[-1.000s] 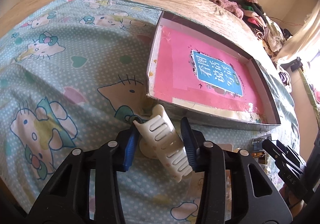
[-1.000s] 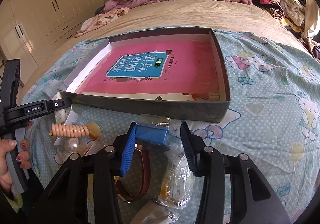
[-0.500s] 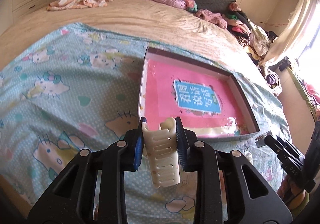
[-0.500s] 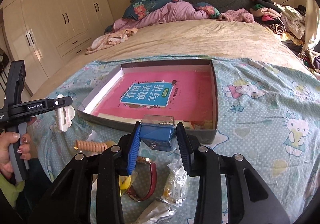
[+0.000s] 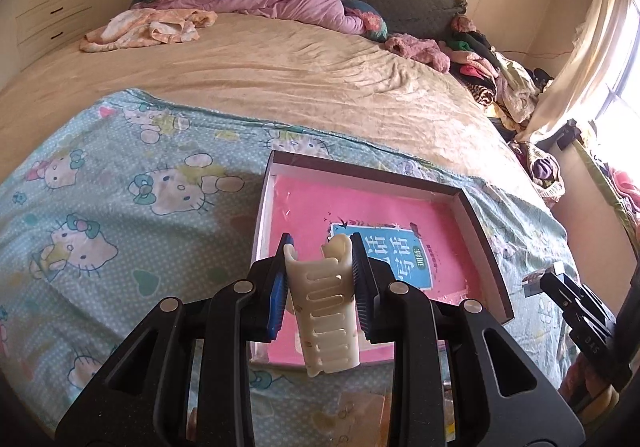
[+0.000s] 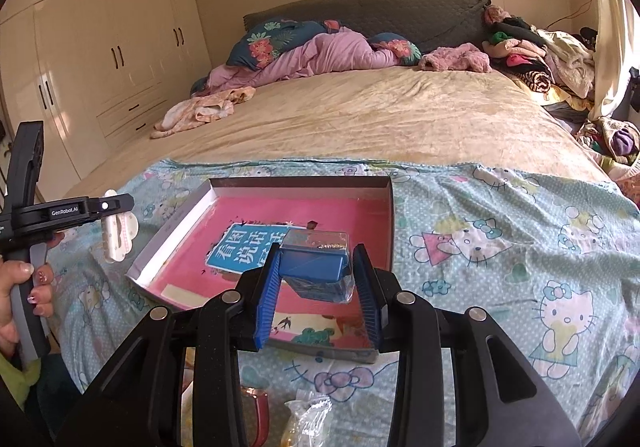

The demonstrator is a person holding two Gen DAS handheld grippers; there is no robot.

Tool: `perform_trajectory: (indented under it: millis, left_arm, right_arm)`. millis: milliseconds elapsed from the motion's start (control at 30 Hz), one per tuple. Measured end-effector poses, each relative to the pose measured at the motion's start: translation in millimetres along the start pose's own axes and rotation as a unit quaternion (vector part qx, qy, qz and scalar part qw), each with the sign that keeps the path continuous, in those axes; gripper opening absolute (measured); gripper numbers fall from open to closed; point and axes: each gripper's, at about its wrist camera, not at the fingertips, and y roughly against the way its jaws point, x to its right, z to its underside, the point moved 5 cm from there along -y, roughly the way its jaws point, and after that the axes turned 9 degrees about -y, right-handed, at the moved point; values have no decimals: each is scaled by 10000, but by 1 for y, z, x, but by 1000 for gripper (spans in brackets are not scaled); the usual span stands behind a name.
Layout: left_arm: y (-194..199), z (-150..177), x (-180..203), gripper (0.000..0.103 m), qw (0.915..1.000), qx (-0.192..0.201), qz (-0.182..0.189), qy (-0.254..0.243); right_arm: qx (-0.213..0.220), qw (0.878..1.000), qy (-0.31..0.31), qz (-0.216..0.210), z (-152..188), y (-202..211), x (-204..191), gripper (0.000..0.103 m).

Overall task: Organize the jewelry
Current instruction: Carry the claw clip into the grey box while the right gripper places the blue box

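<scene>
My left gripper (image 5: 320,251) is shut on a cream hair claw clip (image 5: 326,311) and holds it in the air above the near left part of the shallow box (image 5: 480,231) with the pink book inside. My right gripper (image 6: 316,259) is shut on a small blue box in clear plastic (image 6: 316,267), held above the same shallow box (image 6: 390,215). The left gripper with the clip (image 6: 118,235) also shows at the left of the right wrist view. The right gripper's tip (image 5: 560,283) shows at the right of the left wrist view.
The shallow box lies on a Hello Kitty sheet (image 6: 520,247) on a large bed. A brown strap (image 6: 256,411) and a small plastic bag (image 6: 308,419) lie on the sheet near me. Clothes (image 6: 532,59) are piled at the far right, wardrobes (image 6: 100,59) at the left.
Both grippers have closed on their items and lifted them off the sheet. They now hold them higher, over the shallow box.
</scene>
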Motion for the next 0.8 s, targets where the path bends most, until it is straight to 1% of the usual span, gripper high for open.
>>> perform_trajectory:
  millis: [100,200,367,533,800]
  left_arm:
    - [-14,-2,3,20,10000,-43,12,9]
    - [-30,2,5,20,9998,-165,55,58]
    - [-51,9,9,21,9996,-285,-11,27]
    - [-64,16,10,21,9992,-392,-38,-5]
    - [-71,23,6,21,9988,-482,-55,-83]
  right_arm:
    - [-68,10000,1,51,-3,-9,4,34]
    - [-179,9998,-1,83,-4,-19,7,34]
    - [-366,9992,31,184,0,-35,11,34]
    - [-587,9979,33,266,5,-52,16,34]
    - [-847,9958,83,344,15,-73,14,34]
